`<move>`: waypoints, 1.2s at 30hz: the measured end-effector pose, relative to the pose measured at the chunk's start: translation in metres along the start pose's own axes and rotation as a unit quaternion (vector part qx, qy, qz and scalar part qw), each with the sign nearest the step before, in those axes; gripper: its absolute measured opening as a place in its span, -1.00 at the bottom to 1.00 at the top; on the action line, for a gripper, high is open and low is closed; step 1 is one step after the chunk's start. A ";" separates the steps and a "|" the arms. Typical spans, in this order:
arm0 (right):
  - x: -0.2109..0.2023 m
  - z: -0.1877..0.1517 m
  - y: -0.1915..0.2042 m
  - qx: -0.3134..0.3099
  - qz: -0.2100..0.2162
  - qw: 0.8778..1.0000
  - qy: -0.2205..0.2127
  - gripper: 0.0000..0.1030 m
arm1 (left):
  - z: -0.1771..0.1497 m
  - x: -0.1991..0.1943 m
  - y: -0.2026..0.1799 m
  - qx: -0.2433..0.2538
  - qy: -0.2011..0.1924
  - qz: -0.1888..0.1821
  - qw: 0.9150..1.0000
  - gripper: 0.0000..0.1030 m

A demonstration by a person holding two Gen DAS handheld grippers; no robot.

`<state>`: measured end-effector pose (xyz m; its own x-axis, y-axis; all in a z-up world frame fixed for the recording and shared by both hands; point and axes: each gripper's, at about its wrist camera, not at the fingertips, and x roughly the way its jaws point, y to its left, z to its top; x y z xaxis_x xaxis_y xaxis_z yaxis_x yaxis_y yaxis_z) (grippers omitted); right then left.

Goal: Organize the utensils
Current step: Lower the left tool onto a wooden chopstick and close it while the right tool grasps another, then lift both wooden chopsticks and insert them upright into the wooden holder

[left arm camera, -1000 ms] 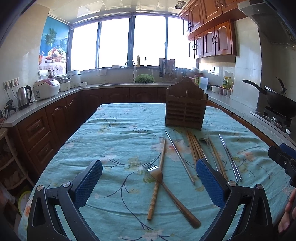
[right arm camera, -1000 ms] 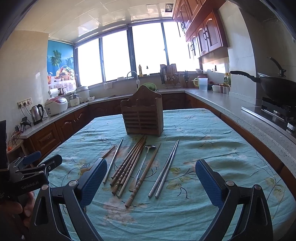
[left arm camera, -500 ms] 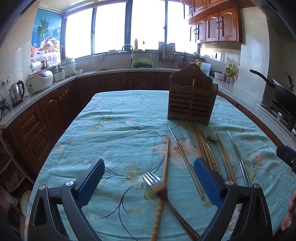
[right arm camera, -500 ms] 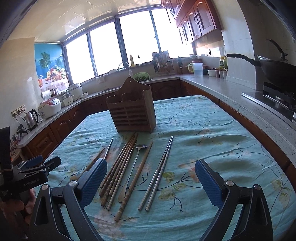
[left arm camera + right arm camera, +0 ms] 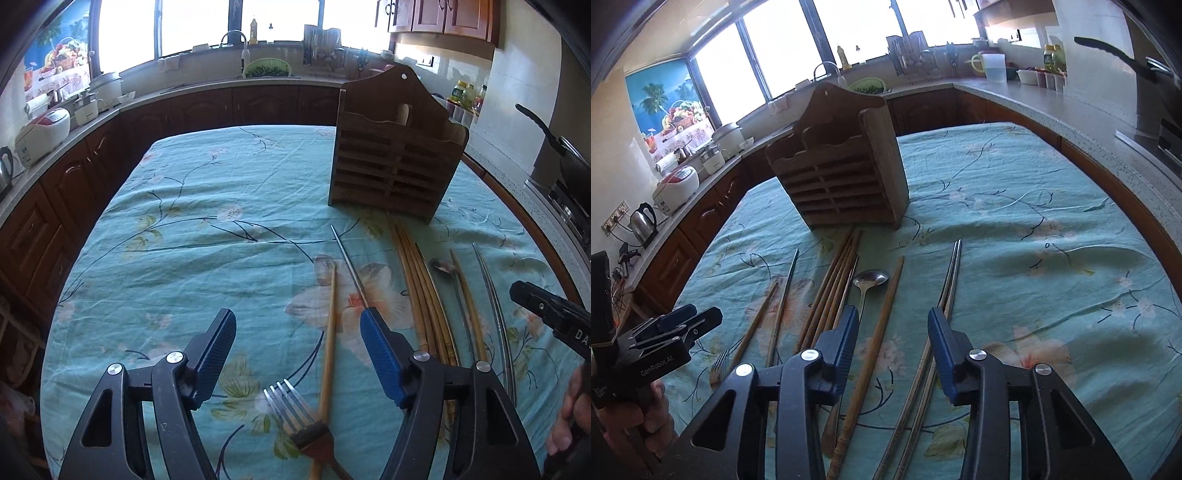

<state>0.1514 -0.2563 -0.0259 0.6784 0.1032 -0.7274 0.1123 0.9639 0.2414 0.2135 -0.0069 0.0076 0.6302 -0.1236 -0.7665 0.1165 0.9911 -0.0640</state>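
A wooden slatted utensil holder stands upright on the table. In front of it lie a metal fork, a single wooden chopstick, a thin metal stick, several wooden chopsticks, a metal spoon, a bamboo-handled stick and a metal chopstick pair. My left gripper is open, low over the fork and single chopstick. My right gripper is open, low over the bamboo-handled stick, with the metal pair by its right finger.
The table wears a teal floral cloth. Brown cabinets and counters ring it, with a rice cooker, a kettle and a wok on a stove. The other gripper shows at each view's edge.
Both grippers have moved forward and down toward the utensils, and their jaws have narrowed. The holder looms larger in both views.
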 end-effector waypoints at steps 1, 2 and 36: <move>0.007 0.002 -0.001 0.003 0.002 1.000 0.009 -0.32 | 0.004 0.006 -0.002 0.005 0.008 -0.003 1.000 0.27; 0.014 0.004 0.000 0.006 0.002 1.000 0.017 -0.36 | 0.008 0.013 -0.004 0.011 0.015 -0.005 1.000 0.24; 0.030 0.046 0.010 -0.008 0.000 1.000 0.012 -0.90 | 0.043 0.030 -0.002 0.024 0.015 -0.070 0.997 -0.93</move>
<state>0.2066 -0.2553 -0.0158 0.6603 0.1081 -0.7432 0.1015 0.9677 0.2309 0.2649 -0.0142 0.0125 0.5817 -0.2580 -0.7714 0.2381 0.9608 -0.1418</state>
